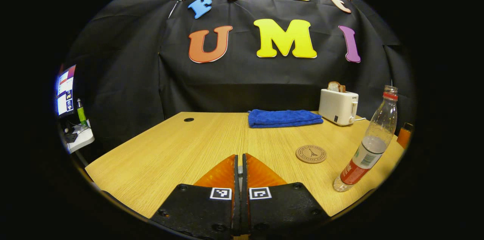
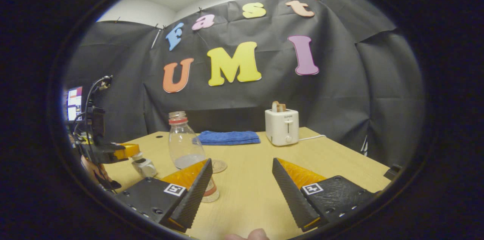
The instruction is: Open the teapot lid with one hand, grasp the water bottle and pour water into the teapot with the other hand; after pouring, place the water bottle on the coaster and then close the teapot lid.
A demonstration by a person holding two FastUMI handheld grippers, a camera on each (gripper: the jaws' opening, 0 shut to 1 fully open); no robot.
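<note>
Left gripper [image 1: 239, 168] is closed w/ fingers pressed together; a small pale bit shows in the seam btwn them, can't tell what. In the right gripper view that same tool [image 2: 124, 151] sits at the table's left edge, and a small pale lid-like piece [image 2: 143, 166] hangs at its tips, too small to be sure. Right gripper [image 2: 242, 191] is spread wide, nothing btwn its fingers, over the light wooden table [image 1: 170, 149]. Clear plastic water bottle w/ red label and red neck ring [image 1: 368, 145], uncapped, part full, stands upright near the table's front-right edge; in the right gripper view it's just behind the right gripper's left finger. Round cork coaster [image 1: 311, 154] lies just left of the bottle, apart from it. Folded blue towel [image 1: 283, 118] and white toaster w/ bread in it [image 1: 338, 107] sit along the far edge, toaster toward the far-right corner.
</note>
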